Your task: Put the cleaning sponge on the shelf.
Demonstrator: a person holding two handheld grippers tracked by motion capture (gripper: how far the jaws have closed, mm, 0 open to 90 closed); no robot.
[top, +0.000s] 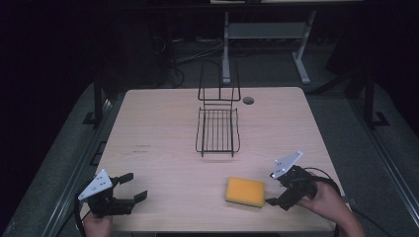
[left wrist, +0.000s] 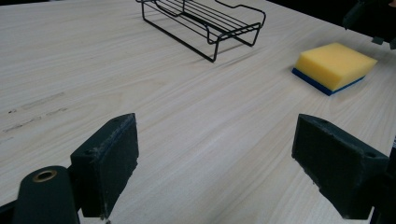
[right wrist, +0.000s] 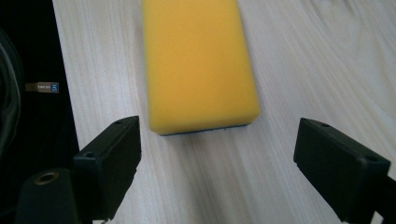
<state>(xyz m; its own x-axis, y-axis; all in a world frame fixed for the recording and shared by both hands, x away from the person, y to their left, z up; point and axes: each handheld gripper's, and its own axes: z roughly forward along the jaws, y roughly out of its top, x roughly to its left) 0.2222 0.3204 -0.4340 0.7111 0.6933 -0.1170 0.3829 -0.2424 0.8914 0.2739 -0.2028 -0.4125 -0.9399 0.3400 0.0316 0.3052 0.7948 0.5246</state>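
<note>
Yellow sponge point(top: 245, 191) flat on bench point(top: 158, 133); right tool point(top: 274, 199) wide, just beside it; left tool point(top: 132, 186) wide, well apart

I see the sponge point(top: 245, 192) lying flat near my edge of the table: a rectangular block, yellow foam on top with a thin blue layer point(left wrist: 322, 85) underneath, touching the wood. It looks dry and uncompressed. In the right gripper view, 1 short end point(right wrist: 205, 126) faces me squarely.
</note>
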